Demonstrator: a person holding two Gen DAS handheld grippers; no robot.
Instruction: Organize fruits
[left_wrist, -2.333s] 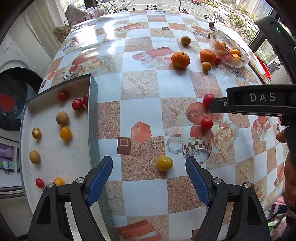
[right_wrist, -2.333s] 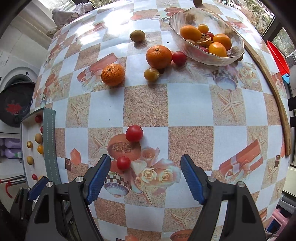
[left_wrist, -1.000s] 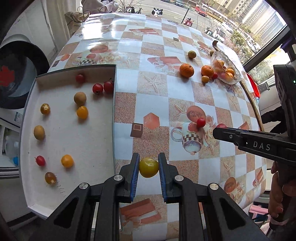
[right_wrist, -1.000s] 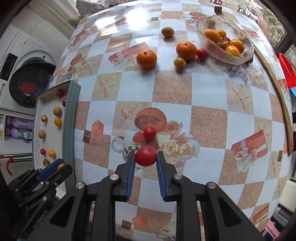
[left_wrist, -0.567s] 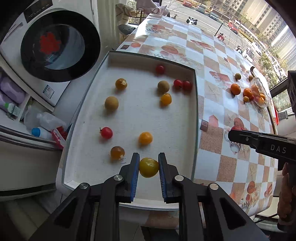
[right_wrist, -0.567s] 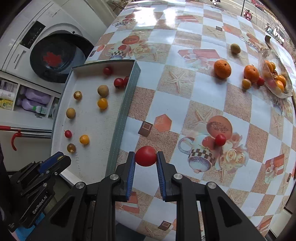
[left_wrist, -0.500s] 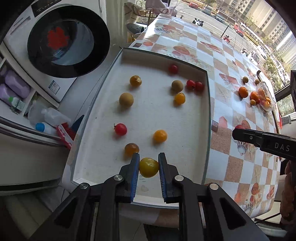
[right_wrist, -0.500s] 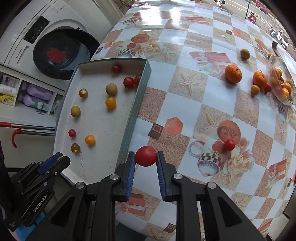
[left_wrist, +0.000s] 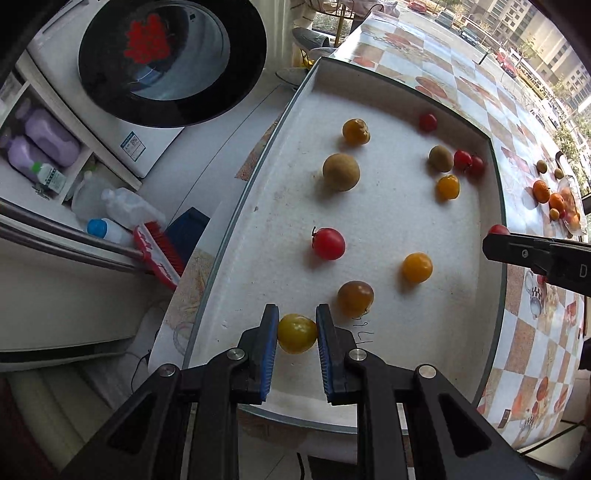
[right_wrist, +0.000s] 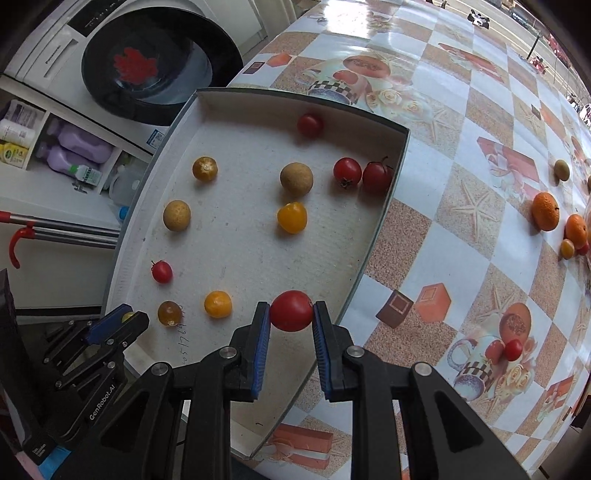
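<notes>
My left gripper (left_wrist: 296, 332) is shut on a yellow tomato (left_wrist: 296, 333), low over the near end of the white tray (left_wrist: 258, 206). My right gripper (right_wrist: 291, 312) is shut on a red tomato (right_wrist: 291, 310), held above the tray's right side near its wall (right_wrist: 384, 210). Several small red, yellow and brown fruits lie in the tray, among them a red tomato (left_wrist: 328, 243) and an orange one (left_wrist: 417, 267). The right gripper shows in the left wrist view (left_wrist: 496, 236) at the right edge; the left gripper shows in the right wrist view (right_wrist: 127, 317) at lower left.
The tray sits at the edge of a checked table (right_wrist: 461, 155). Oranges (right_wrist: 546, 211) and small fruits lie far right, a red tomato (right_wrist: 513, 349) on the cup print. A washing machine (left_wrist: 170, 62), bottles (left_wrist: 122, 210) and a red brush (left_wrist: 159, 254) are below on the left.
Both grippers closed on tomatoes on the table, lifted them and carried them left over the tray. In the last half second both moved lower and closer over the tray.
</notes>
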